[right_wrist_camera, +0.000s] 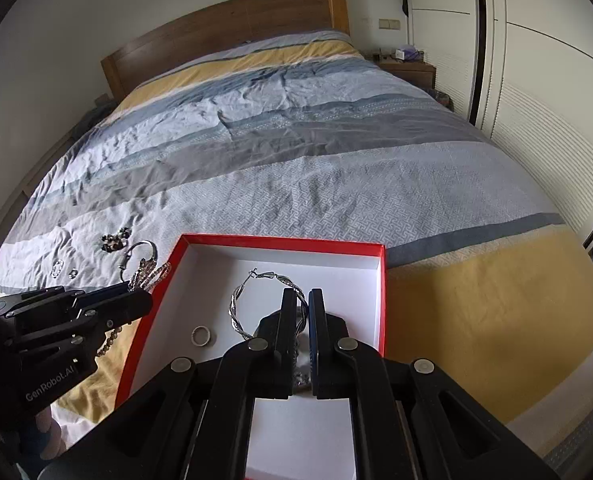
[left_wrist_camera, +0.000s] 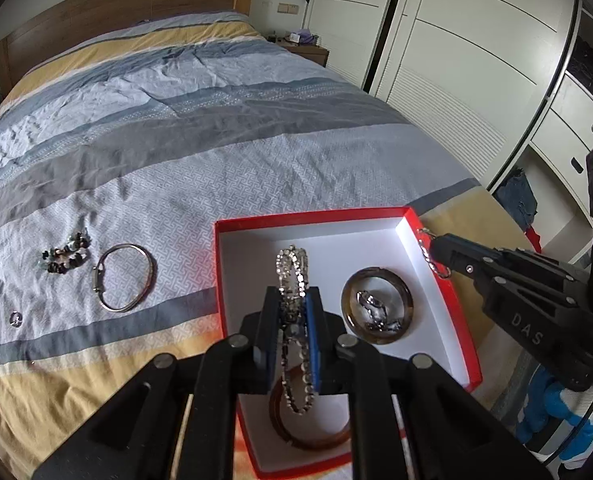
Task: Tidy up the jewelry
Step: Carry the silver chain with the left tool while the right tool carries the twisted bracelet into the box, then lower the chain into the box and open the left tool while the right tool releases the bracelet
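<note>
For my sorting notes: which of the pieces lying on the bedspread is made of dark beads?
The beaded bracelet, farthest up the bedspread. The silver bangle beside it is plain metal.

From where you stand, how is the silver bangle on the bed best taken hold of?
Grip the silver bangle at its plain wire arc on the right, away from the clasp bar at its left. It lies flat on the bedspread, so come from above, with one finger inside the ring and one outside.

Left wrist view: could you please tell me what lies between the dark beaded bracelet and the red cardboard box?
A thin silver metal bangle lies there on the striped bedspread, touching neither; the left wrist view shows it.
</note>
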Motion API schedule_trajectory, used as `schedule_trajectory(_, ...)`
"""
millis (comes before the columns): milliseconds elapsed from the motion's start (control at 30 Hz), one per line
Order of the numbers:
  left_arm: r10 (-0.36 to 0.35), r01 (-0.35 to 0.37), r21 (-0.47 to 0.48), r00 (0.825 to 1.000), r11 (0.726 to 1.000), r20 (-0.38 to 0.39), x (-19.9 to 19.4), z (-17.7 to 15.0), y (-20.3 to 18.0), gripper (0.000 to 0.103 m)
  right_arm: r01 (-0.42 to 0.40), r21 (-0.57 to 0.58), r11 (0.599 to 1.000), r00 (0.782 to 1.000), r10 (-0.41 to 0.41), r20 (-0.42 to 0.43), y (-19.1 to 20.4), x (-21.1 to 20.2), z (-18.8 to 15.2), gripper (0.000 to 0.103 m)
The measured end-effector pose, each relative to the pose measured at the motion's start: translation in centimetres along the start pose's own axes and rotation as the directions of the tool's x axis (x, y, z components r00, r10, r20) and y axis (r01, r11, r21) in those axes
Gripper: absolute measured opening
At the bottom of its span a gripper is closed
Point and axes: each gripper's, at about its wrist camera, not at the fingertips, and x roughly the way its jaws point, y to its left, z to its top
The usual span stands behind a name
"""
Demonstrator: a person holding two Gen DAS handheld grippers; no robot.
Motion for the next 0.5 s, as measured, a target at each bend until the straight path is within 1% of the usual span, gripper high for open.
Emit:
schedule_trajectory(133, 0.014, -0.014, -0.002, 0.999, 1.0, -0.04, 3.5, 0.6, -0.1, 0.012, 0.017, -0.013, 1.0, 0.999, -0.018, -0.046, -0.6, 3.3, 0.9, 0.006)
schedule_trajectory(267, 0.032, -0.033, -0.008, 0.997, 0.999, -0.073, 5.9, 0.8, 0.2, 0.012, 0.038, -0.045, 0.998, 0.995, -0.042, -0.095, -0.7, 5.9, 1.1, 0.006)
schedule_trajectory(400, 0.046, -0.047, -0.012, 0.994, 0.999, -0.096, 7.5, 0.6, 0.7, 0.012, 0.055, -0.081, 0.995, 0.99, -0.065, -0.125, -0.5, 7.3, 0.9, 0.006)
schedule_trajectory(500, 0.041, -0.043, -0.013, 0.993, 0.999, -0.108, 8.2, 0.4, 0.8, 0.012, 0.067, -0.089, 0.994, 0.988, -0.079, -0.135, -0.6, 7.8, 0.7, 0.006)
